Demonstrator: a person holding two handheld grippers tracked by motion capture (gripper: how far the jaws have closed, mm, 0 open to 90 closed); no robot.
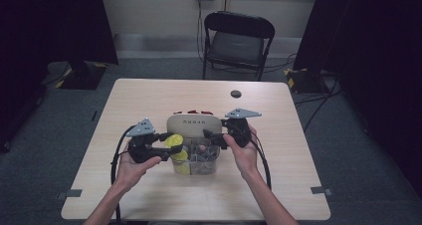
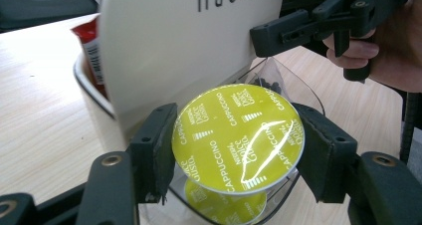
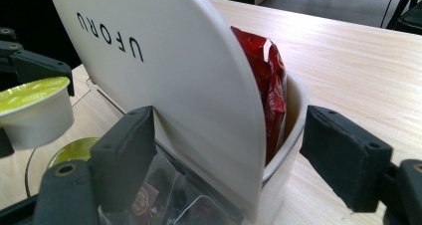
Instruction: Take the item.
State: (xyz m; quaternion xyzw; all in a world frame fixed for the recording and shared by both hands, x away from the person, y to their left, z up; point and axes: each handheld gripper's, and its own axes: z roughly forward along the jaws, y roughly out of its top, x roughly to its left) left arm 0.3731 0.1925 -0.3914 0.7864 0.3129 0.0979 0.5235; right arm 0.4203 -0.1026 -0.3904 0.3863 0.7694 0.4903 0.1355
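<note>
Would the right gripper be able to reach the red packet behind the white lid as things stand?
Probably yes: the right gripper stands open astride the lid, and the red packet lies uncovered behind it, between the jaws.

Black tongs (image 1: pixel 175 148) with grey 3-cornered plates, black cables, apparently brass screws.

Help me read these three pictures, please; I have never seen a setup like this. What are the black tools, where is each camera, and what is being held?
A person at a table holds a hand-held gripper in each hand. One camera looks down from above; the other two ride on the grippers. The left gripper is shut on a yellow coffee capsule, above a clear container where another yellow capsule lies. The right gripper has its fingers either side of the white lid of a white box holding a red packet; whether they press on it is unclear.
</note>
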